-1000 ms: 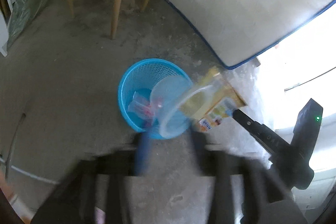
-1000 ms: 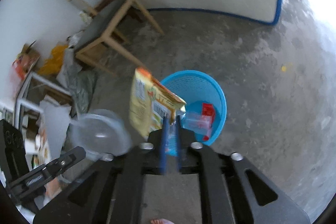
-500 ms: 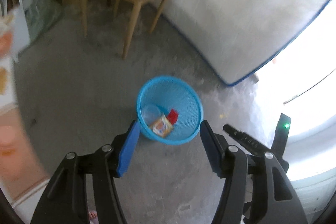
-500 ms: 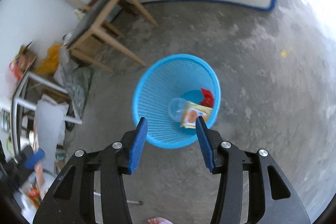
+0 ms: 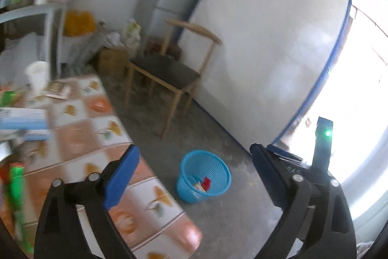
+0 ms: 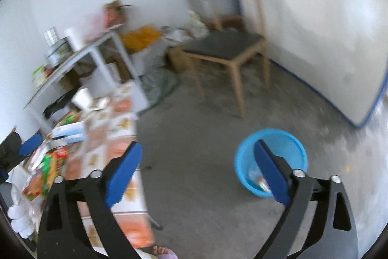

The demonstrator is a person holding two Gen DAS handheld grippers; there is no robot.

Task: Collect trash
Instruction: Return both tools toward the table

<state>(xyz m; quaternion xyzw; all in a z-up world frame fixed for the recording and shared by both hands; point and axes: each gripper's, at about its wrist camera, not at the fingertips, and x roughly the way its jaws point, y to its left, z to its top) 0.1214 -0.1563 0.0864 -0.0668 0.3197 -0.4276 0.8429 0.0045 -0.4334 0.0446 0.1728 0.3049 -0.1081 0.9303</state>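
The blue mesh basket (image 5: 218, 169) stands on the concrete floor and holds a red wrapper (image 5: 206, 182) and a small packet (image 5: 198, 187). My left gripper (image 5: 193, 148) hangs high above the floor, its jaws opening, with nothing between them. My right gripper (image 6: 197, 145) is likewise raised, its jaws opening and empty; the basket (image 6: 276, 134) shows behind its right finger. On the table lie a colourful snack bag (image 6: 48, 166), a white and blue box (image 5: 21, 120) and a green item (image 5: 17, 186). The right gripper (image 5: 282, 154) also shows at the left wrist view's right edge.
A table with an orange leaf-patterned cloth (image 5: 80, 137) fills the left side. A wooden chair (image 5: 167, 74) stands behind the basket by a leaning mattress (image 5: 266, 52). A grey shelf (image 6: 97, 52) and clutter line the back wall. A bare foot (image 6: 160, 250) shows below.
A second ago the left gripper held a clear cup and the right a yellow packet over the basket. Both dropped in; the grippers then rose, swung toward the table and opened wider.
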